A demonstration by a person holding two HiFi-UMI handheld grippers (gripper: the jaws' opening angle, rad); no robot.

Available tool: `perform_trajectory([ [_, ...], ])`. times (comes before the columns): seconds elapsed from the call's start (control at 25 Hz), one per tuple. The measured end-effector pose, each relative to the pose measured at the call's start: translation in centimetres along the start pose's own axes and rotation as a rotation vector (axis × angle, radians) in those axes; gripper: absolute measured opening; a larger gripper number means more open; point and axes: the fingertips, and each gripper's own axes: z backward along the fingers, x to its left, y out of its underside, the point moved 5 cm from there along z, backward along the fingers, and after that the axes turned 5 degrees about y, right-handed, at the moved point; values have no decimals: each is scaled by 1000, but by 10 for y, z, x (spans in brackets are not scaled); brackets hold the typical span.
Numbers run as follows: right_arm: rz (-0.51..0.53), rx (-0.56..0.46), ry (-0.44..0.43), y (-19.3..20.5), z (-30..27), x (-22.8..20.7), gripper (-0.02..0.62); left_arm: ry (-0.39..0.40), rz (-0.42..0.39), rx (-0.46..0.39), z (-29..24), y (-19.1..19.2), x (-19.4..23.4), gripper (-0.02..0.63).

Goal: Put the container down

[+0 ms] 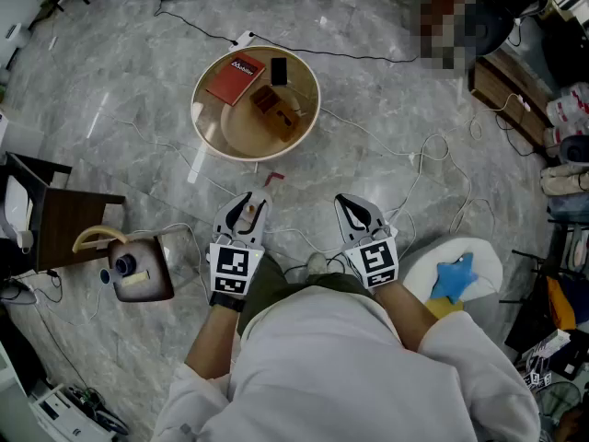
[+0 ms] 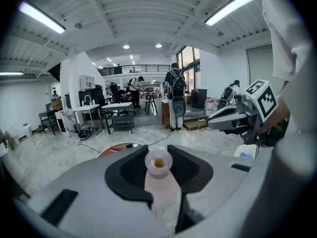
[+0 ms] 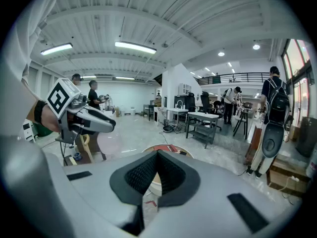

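A small translucent pinkish container (image 2: 159, 182) with an open mouth stands between the pads of my left gripper (image 2: 158, 150), which is shut on it. In the head view the left gripper (image 1: 250, 201) is held over the marble floor in front of my body, with the container (image 1: 247, 217) showing between its jaws. From the right gripper view the container (image 3: 113, 144) hangs as a pale pink blur under the left gripper (image 3: 99, 122). My right gripper (image 1: 345, 201) is level with the left one and a little to its right. Its pads (image 3: 157, 155) meet with nothing between them.
A round wooden table (image 1: 204, 122) ahead carries a red book (image 1: 235, 78), a black phone (image 1: 279, 70) and a wooden box (image 1: 276, 110). A dark low stand (image 1: 152, 274) with small items is at the left, a white seat with blue cloth (image 1: 456, 274) at the right. Cables cross the floor.
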Motion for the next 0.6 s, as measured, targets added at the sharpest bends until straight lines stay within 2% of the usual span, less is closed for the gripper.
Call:
perform_trajectory([
  [0.6,-34,42,6,-2,-29,9,22,28,25,30,-6,11,31,126],
])
